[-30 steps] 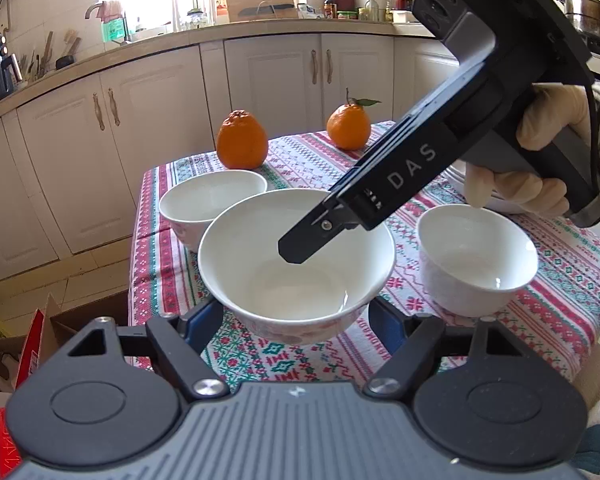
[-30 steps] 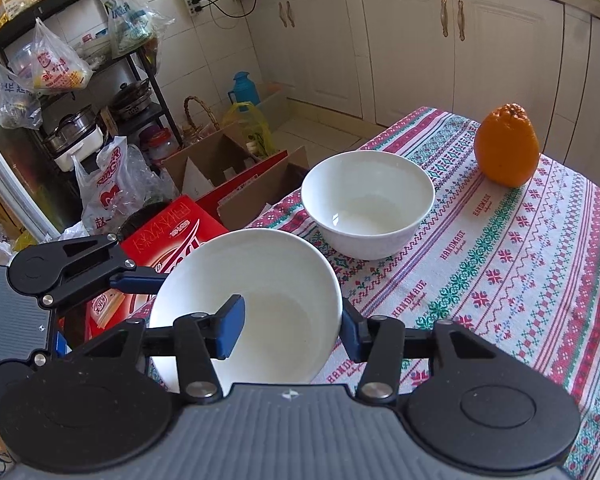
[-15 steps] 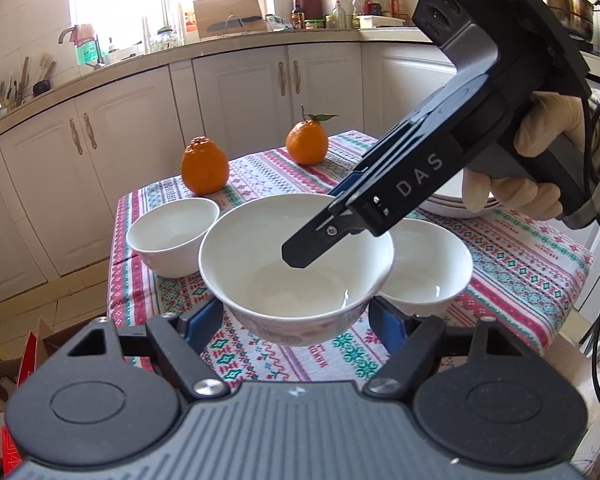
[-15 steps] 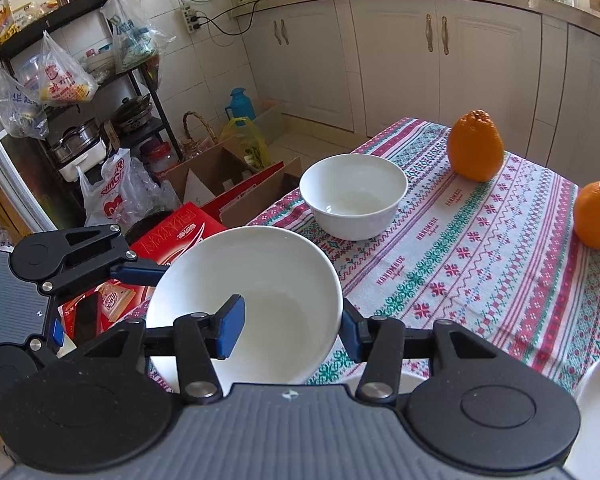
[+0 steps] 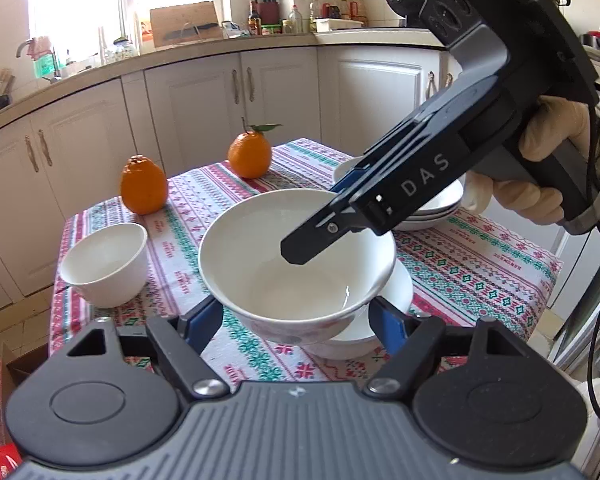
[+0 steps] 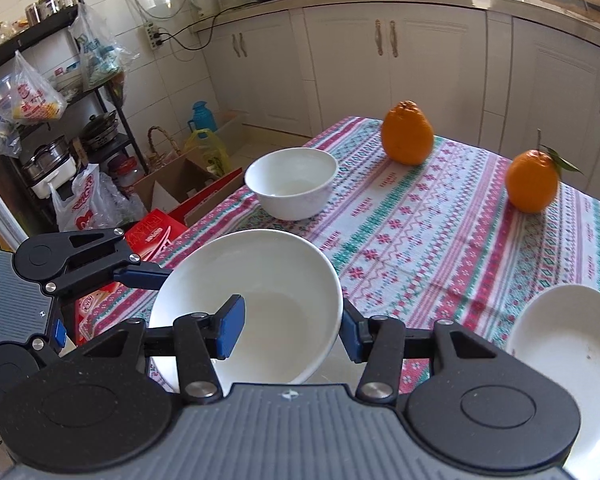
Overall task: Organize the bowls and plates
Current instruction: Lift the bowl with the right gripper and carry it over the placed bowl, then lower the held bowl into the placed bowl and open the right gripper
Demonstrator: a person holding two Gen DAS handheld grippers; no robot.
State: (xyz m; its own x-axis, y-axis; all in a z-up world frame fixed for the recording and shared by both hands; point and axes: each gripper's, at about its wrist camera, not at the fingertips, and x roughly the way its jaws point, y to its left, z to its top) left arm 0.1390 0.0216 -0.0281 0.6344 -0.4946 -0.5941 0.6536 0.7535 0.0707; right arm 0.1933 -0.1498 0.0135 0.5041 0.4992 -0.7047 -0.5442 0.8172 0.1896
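Observation:
A large white bowl [image 5: 284, 280] is held up over the table, just above a second white bowl [image 5: 396, 300] that sits under its right side. My left gripper [image 5: 298, 320] has a finger on each side of the bowl's base. My right gripper [image 6: 288, 332] is shut on the bowl's rim [image 6: 336, 312], one finger inside and one outside; it also shows in the left wrist view [image 5: 340, 224]. A small white bowl [image 5: 108, 260] stands at the table's left edge, also in the right wrist view [image 6: 292, 182]. A stack of white plates [image 5: 436, 208] lies behind, and its near rim shows in the right wrist view [image 6: 564, 344].
Two oranges [image 5: 144, 184] [image 5: 250, 154] stand at the far side of the patterned tablecloth [image 5: 480, 264]. Cardboard boxes [image 6: 172, 184] and bags lie on the floor past the table's left edge. White kitchen cabinets [image 5: 204, 100] stand behind.
The large bowl has been lifted and carried right with both grippers, from between the two smaller bowls to above the right one. The plates have come into view.

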